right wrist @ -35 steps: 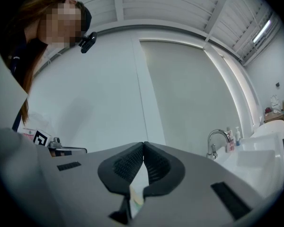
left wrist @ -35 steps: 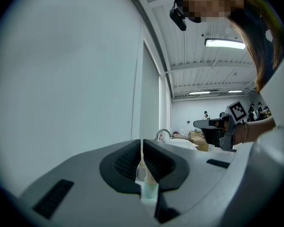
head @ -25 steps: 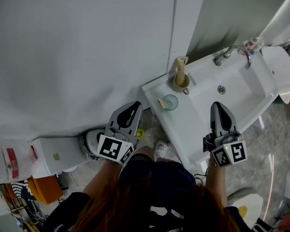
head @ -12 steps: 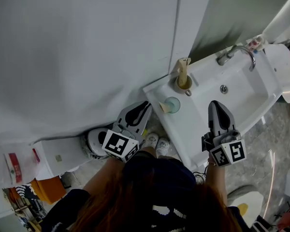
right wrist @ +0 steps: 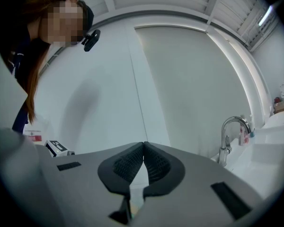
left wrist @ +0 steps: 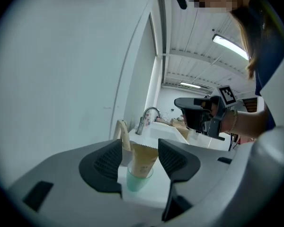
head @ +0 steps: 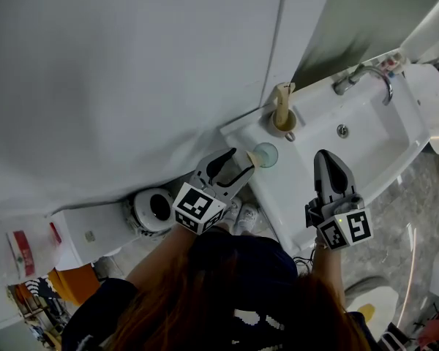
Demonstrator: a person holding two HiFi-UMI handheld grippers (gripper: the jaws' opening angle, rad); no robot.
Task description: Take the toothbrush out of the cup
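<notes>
A translucent green cup (head: 265,154) stands on the near left corner of the white sink (head: 366,148), with a tan tube (left wrist: 144,159) upright in it. Behind it a beige mug (head: 282,121) holds a beige toothbrush (head: 282,97), which shows as a curved handle in the left gripper view (left wrist: 122,132). My left gripper (head: 243,161) points at the green cup from the left. Its jaws have just been opening and stand open, with the cup (left wrist: 138,178) showing in the gap, untouched. My right gripper (head: 324,158) hovers over the sink's front rim, shut and empty (right wrist: 143,148).
A chrome faucet (head: 362,77) rises at the sink's back, with small bottles beside it. A grey wall runs along the left. On the floor below are a white round bin (head: 152,209), a white box (head: 88,232) and the person's shoes (head: 241,214).
My left gripper has moved right and down toward the green cup, and its jaws have gone from shut to open. The right gripper has shifted only slightly.
</notes>
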